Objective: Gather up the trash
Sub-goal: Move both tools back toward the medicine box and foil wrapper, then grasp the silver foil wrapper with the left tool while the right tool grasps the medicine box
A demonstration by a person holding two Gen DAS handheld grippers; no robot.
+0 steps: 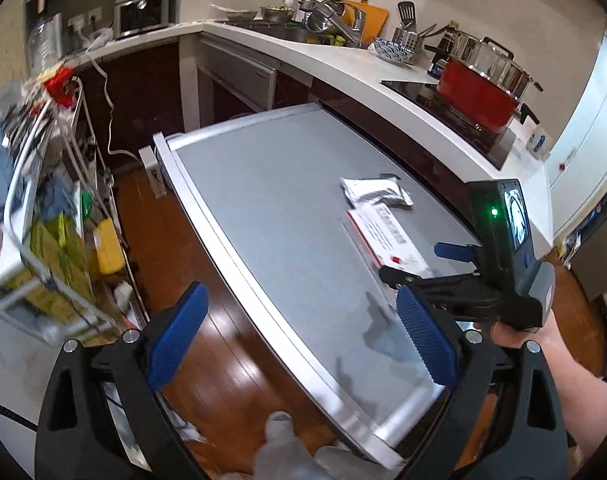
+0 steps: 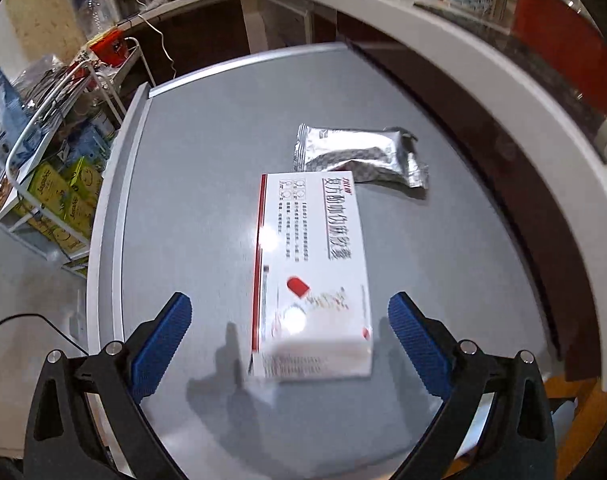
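Observation:
A white medicine box (image 2: 311, 272) with a red stripe lies flat on the grey table top (image 2: 191, 200). A crumpled silver foil pouch (image 2: 359, 156) rests just beyond it, touching its far corner. My right gripper (image 2: 289, 308) hovers over the box's near end, open, its blue pads (image 2: 163, 344) well clear of both sides. In the left wrist view the box (image 1: 387, 236) and the pouch (image 1: 377, 192) lie to the right, with the right gripper (image 1: 415, 260) above the box. My left gripper (image 1: 301, 320) is open and empty over the table's near left edge.
A white counter (image 1: 335, 68) with a red pot (image 1: 479, 96), a hob and a sink curves behind the table. A wire rack (image 1: 43, 240) of boxes stands left. Wooden floor (image 1: 175, 248) lies between them. Blurred whitish plastic (image 1: 279, 440) sits below the left gripper.

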